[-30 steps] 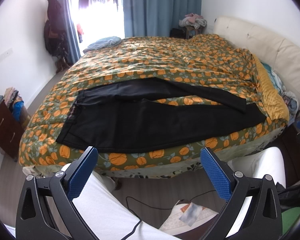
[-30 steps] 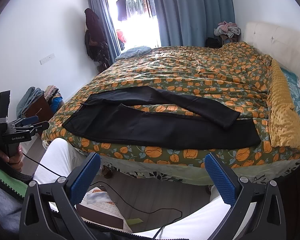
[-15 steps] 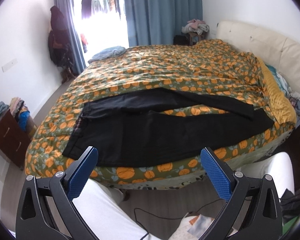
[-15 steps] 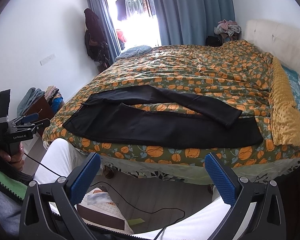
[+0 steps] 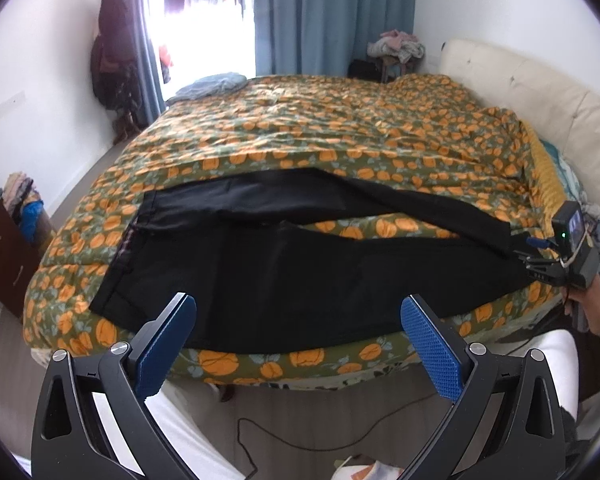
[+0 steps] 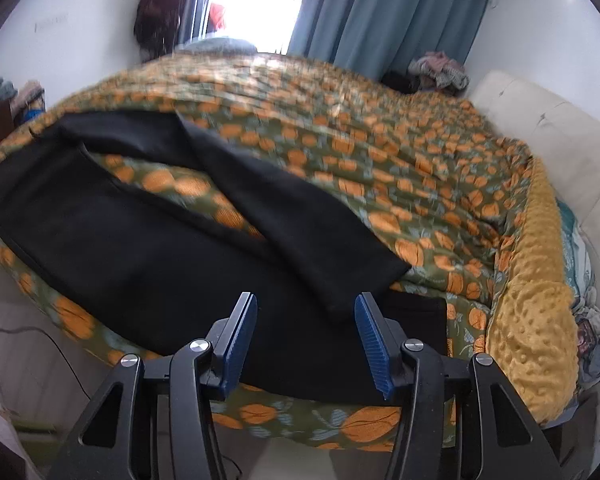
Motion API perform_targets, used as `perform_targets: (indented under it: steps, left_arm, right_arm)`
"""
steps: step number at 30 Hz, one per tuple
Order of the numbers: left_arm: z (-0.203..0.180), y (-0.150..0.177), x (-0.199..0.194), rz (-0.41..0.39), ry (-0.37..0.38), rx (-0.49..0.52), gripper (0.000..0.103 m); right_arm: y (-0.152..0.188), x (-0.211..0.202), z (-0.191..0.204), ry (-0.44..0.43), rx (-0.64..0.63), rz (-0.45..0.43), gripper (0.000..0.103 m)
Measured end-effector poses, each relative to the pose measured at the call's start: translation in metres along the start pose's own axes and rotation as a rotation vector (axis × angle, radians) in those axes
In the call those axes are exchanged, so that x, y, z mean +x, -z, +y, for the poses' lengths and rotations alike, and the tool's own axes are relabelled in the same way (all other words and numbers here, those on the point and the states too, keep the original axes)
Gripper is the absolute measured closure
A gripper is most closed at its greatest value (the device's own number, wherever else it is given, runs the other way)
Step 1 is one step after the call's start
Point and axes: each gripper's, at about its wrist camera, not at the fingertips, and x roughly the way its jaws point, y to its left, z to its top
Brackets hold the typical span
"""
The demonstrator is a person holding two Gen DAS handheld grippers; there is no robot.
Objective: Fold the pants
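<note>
two pant legs [image 5: 300,272] on bedspread [image 5: 340,132]

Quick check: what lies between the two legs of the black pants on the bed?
Only a bare wedge of the orange-pumpkin quilt shows between the legs of the black pants, clearest in the left wrist view.

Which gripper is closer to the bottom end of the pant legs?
The right gripper. It is right at the leg ends of the black pants, half open after closing partway, with nothing pinched. The left gripper hovers wide open near the waist half, off the bed's edge.
</note>
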Motion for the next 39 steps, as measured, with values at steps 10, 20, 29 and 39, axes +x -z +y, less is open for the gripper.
perform_targets:
  steps: [10, 20, 29, 39]
  left_arm:
    - [-0.013, 0.005, 0.054, 0.157, -0.023, 0.007, 0.001]
    - [-0.032, -0.015, 0.083, 0.162, 0.007, 0.031, 0.001]
    - [-0.009, -0.016, 0.126, 0.225, -0.040, -0.016, 0.001]
    - [0.063, -0.129, 0.252, 0.114, -0.110, -0.027, 0.001]
  right_arm:
    - [0.001, 0.114, -0.012, 0.029, -0.279, 0.143, 0.056]
    - [-0.194, 0.148, -0.198, 0.038, 0.201, 0.105, 0.051]
    - [-0.155, 0.211, -0.262, -0.125, 0.591, 0.152, 0.032]
    - [-0.166, 0.249, -0.188, -0.302, 0.535, 0.166, 0.037]
